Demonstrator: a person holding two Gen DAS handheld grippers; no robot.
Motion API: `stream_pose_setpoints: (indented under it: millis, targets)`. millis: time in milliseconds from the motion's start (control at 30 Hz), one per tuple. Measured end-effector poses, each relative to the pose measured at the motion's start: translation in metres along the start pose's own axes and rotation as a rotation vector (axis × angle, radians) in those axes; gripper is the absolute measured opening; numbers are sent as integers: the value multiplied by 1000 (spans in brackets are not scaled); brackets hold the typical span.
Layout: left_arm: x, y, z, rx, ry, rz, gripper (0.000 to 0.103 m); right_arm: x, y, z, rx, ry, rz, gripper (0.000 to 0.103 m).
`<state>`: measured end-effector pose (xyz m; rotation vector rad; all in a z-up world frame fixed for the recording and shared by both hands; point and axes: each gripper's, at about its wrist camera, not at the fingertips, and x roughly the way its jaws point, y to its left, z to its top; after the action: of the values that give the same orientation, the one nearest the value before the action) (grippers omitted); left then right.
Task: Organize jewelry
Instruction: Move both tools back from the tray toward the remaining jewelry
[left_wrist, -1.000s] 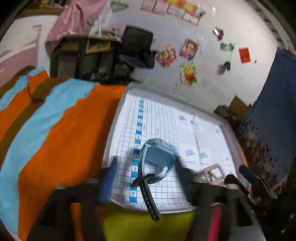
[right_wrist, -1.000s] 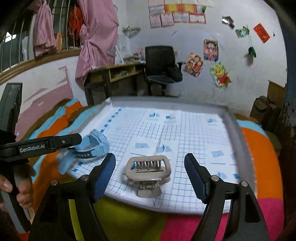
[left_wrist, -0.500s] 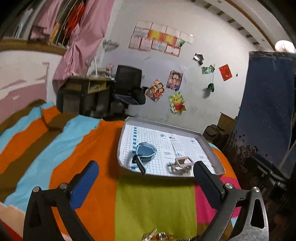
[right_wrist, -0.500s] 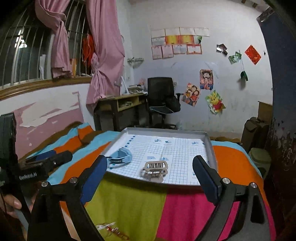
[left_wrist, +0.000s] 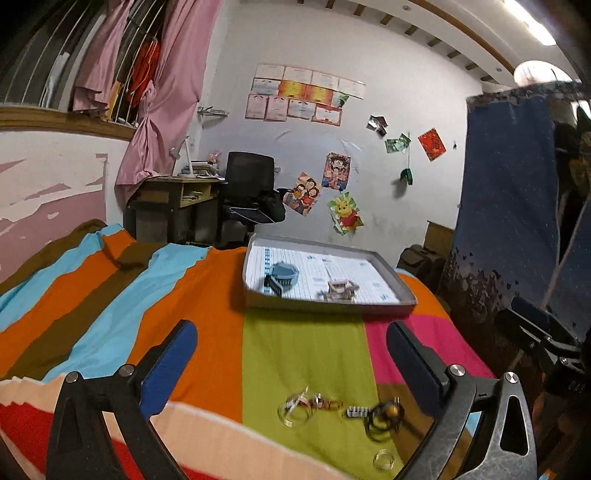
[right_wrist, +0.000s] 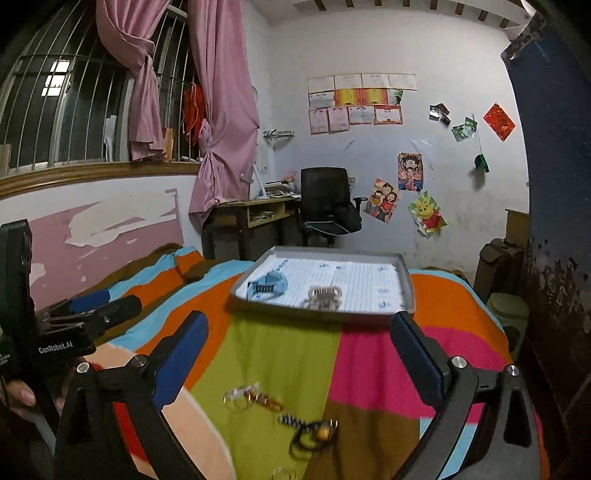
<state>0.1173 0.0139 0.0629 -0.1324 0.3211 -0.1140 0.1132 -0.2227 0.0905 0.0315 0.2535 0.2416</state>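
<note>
- Both grippers hang empty, jaws wide: the left gripper (left_wrist: 288, 354) and right gripper (right_wrist: 299, 350) frame loose jewelry low in frame.
- A blue watch (left_wrist: 282, 276) and hair claw (left_wrist: 340, 290) lie in the grey tray (left_wrist: 325, 306) at centre.
- Risk: the tangled bead bracelet (right_wrist: 314, 435) and keyring charms (right_wrist: 255, 398) could snag together or sink into the striped blanket (left_wrist: 177, 295), spoiling a pinch.

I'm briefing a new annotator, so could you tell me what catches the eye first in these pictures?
The striped bedspread in loud colours fills the foreground. At its far end sits a grey tray holding a blue watch and a hair claw clip. Near both open grippers lies a tangle of small jewelry.
</note>
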Motion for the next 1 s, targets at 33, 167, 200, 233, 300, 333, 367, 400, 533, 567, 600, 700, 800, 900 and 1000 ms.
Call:
stream_pose_setpoints:
  millis: [33,167,200,233,300,333,367,400,533,567,600,700,800,900,1000]
  targets:
    - [-5,-1,-5,7,-1,2,103,-7,0,-5,0,3,0,97]
    - [-25,-4,-26,22,8,8,103,-27,6,-23,-11,11,-9,97]
    - [-29,-5,-32,27,15,10,103,-33,8,-29,-16,13,-12,97]
    - [-33,-6,-37,29,17,13,103,-37,9,-32,-20,13,-14,97]
    - [-39,-7,-45,30,24,18,103,-46,9,-40,-31,15,-16,97]
    - [-41,-7,-48,29,27,19,103,-49,12,-43,-37,14,-17,97]
    - [-43,-7,-52,27,33,19,103,-53,14,-46,-41,13,-17,97]
    - [-44,-7,-55,25,41,19,103,-57,14,-49,-47,12,-18,97]
    - [-45,-9,-64,51,75,13,103,-66,18,-57,-62,13,-26,97]
    - [-45,-10,-66,60,80,12,103,-68,19,-58,-63,16,-29,97]
    - [-46,-11,-68,72,87,13,103,-69,19,-61,-59,20,-30,97]
    - [-47,-13,-74,80,99,13,103,-70,16,-69,-42,40,-36,97]
    - [-47,-14,-78,87,109,12,103,-69,13,-77,-28,57,-42,97]
    - [-46,-15,-80,93,115,13,103,-66,11,-82,-12,70,-51,97]
    - [-45,-14,-82,93,124,14,103,-63,8,-86,6,78,-62,97]
